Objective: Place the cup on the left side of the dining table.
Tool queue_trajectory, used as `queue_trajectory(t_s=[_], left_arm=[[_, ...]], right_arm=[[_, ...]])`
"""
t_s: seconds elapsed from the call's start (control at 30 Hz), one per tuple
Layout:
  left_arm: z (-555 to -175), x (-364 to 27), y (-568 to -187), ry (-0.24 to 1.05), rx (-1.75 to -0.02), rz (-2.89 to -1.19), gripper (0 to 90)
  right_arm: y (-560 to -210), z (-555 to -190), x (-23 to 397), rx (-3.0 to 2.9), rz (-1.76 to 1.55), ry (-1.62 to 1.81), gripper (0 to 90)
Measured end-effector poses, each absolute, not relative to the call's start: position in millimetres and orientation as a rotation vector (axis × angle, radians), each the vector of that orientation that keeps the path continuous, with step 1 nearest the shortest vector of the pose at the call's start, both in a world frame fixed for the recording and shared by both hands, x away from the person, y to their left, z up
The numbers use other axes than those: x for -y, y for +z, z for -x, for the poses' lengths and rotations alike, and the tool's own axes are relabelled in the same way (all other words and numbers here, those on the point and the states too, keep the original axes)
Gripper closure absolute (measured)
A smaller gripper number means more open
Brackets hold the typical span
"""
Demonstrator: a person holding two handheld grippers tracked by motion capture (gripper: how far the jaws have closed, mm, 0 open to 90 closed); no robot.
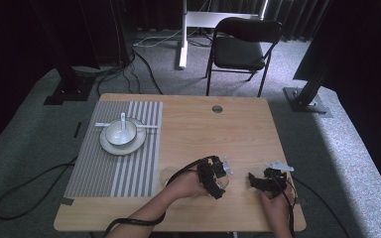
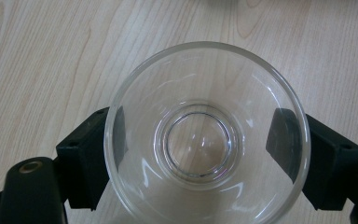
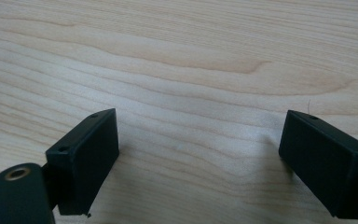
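Left tool (image 2: 205,144) clamps the clear glass bowl (image 2: 205,135); right tool (image 3: 200,154) gapes wide, empty, over the table (image 3: 191,56).

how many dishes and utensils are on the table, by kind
glass bowl: 1
white bowl: 1
white plate: 1
spoon: 1
striped placemat: 1
total: 5

Left gripper (image 1: 217,179) has its jaws clamped tight; right gripper (image 1: 259,181) holds its jaws wide apart.
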State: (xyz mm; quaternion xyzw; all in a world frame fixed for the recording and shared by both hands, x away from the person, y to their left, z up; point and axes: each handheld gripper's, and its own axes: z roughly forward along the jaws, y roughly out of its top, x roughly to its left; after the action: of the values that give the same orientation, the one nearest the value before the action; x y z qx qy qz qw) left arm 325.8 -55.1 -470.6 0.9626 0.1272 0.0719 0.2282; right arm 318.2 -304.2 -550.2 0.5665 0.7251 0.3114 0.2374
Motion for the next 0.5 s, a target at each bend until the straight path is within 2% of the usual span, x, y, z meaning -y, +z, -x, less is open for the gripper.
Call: queue_trajectory(t_s=[0.5], left_arm=[[-323.7,58.5,-468.8,0.209,-0.337,-2.637,18.6]], right_arm=[[-550.2,-318.3,304.2,-1.987,-1.552,0.854,11.5]])
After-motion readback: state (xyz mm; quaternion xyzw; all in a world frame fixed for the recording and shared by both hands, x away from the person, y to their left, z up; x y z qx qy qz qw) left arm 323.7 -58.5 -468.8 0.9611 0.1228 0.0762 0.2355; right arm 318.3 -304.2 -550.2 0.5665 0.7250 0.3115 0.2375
